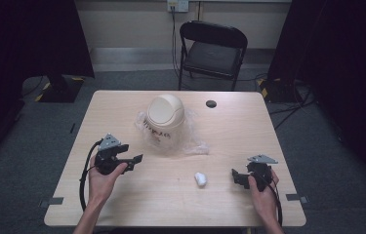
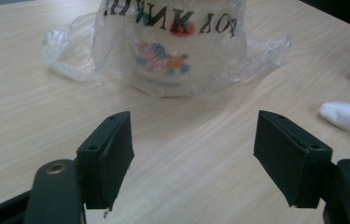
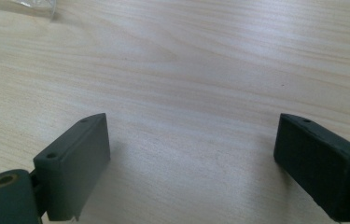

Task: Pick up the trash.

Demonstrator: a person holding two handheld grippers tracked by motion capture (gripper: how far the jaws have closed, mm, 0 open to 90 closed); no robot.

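My right gripper [image 1: 239, 177] and left gripper [image 1: 131, 161] both stand wide and empty above the pale wooden counter [image 1: 122, 204]. The small white crumpled wad [image 1: 200, 179] lies at my one o'clock, untouched; next I should grasp it for the cream swing-lid bin [image 1: 165, 123], in clear plastic, at twelve.

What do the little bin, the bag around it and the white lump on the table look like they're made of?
Bin: probably smooth matte cream plastic, judging by its moulded domed lid. Bag: thin clear plastic film, crinkled and glossy, print showing through. White lump: soft and fuzzy-edged, likely cotton or crumpled tissue. Table: pale wood-grain surface, possibly laminate.
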